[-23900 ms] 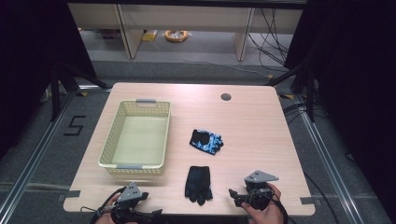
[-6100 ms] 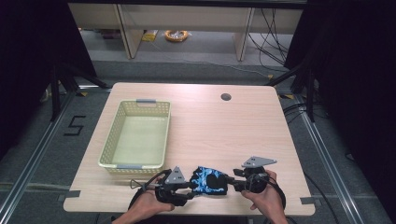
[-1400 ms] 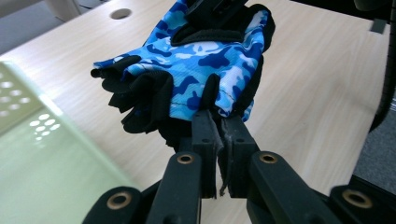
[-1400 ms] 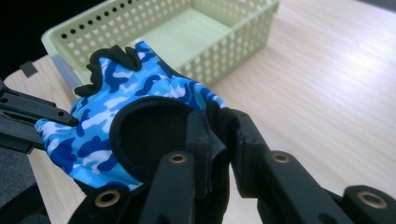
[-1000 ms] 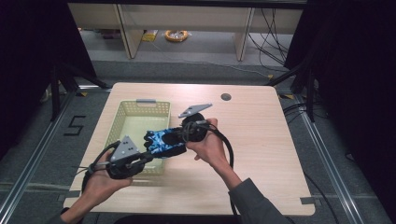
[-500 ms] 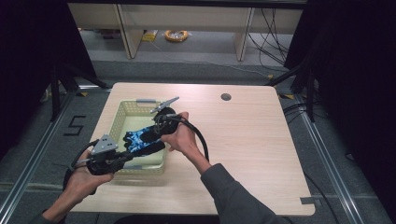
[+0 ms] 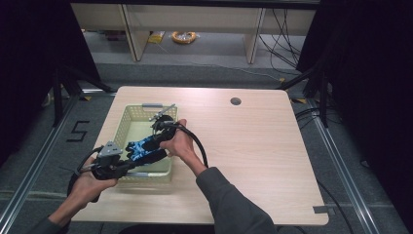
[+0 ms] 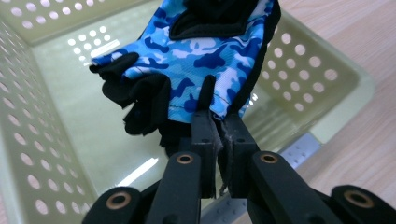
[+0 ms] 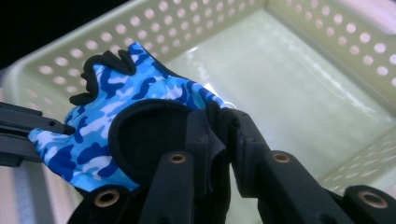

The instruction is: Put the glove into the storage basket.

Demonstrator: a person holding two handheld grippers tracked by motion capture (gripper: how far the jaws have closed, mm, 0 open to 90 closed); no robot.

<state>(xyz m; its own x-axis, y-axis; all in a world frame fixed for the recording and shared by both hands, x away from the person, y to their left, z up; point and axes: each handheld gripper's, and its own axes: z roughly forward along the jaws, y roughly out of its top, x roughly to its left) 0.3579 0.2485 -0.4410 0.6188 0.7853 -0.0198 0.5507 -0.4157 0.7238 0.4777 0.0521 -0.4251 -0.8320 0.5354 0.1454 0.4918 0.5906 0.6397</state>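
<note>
Blue camouflage fabric with black trim: a pair of gloves (image 7: 145,147) is hanging in the air above the pale green perforated basket (image 7: 127,126), stretched between two grippers; the left gripper (image 8: 218,130) is clenching the finger end, the right gripper (image 9: 219,126) is clamping the black cuff end. The basket is sitting on a wooden table (image 7: 253,146). Risks, as I judge them: if one gripper is letting go before the other, the gloves may swing and drape over the rim; thin fabric may be snagging on a jaw.
</note>
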